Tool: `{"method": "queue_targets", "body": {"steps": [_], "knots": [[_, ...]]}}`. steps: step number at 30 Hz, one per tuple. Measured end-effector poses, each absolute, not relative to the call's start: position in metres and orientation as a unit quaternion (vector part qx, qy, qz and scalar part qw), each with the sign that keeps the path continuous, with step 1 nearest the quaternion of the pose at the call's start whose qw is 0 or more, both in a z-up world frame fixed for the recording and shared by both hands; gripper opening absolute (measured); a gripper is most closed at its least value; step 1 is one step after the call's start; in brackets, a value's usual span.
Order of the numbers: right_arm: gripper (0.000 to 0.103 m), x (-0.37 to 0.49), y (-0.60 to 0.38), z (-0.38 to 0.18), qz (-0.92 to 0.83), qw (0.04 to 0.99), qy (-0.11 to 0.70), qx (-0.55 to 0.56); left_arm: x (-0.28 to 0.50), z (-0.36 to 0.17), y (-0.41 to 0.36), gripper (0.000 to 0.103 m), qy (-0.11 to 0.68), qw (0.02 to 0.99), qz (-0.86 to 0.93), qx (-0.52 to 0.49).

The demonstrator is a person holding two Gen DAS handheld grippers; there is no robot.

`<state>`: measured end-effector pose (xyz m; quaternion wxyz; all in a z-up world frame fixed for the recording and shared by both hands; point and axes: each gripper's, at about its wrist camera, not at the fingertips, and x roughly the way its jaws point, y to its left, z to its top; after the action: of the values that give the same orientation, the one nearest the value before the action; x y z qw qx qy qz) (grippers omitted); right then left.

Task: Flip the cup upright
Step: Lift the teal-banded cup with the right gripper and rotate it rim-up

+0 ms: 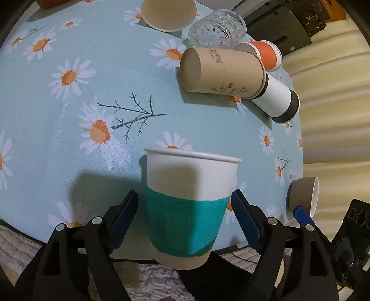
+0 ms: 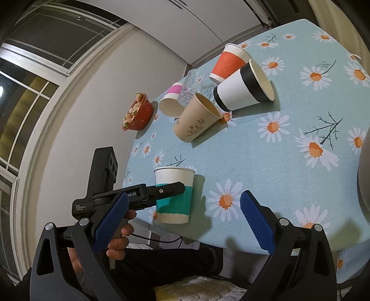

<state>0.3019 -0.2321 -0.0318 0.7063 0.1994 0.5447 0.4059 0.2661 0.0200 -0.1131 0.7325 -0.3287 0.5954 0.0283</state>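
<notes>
A white paper cup with a teal band (image 1: 187, 208) stands upright, mouth up, near the table's front edge. My left gripper (image 1: 186, 216) is open, with one blue pad on each side of the cup's teal band and a small gap on both sides. The same cup (image 2: 174, 195) shows in the right wrist view with the left gripper's finger (image 2: 161, 191) across its band. My right gripper (image 2: 182, 222) is open and empty, above the table edge to the right of the cup.
A brown cup (image 1: 219, 71), a white-and-black cup (image 1: 277, 97) and an orange cup (image 1: 268, 55) lie on their sides at the back right. A glass tumbler (image 1: 215, 29) and a pink-banded cup (image 1: 167, 14) lie behind. A grey cup (image 1: 303, 199) lies by the right edge. A red bowl (image 2: 138, 112) stands at the far edge.
</notes>
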Motion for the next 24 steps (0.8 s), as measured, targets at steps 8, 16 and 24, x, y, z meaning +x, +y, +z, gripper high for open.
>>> {"method": "queue_targets", "body": {"steps": [8,16,24], "knots": [[0.096,0.302,-0.229,-0.035,0.401,0.704,0.55,0.202,0.266,-0.103,0.023,0.082,0.593,0.736,0.021,-0.327],[0.096,0.301,-0.226,-0.039,0.4,0.7,0.556,0.199,0.257,-0.092,0.039,0.082,0.581,0.741,0.013,-0.336],[0.096,0.3,-0.217,-0.044,0.398,0.698,0.565,0.188,0.232,-0.072,0.063,0.082,0.547,0.752,-0.005,-0.369]]}}
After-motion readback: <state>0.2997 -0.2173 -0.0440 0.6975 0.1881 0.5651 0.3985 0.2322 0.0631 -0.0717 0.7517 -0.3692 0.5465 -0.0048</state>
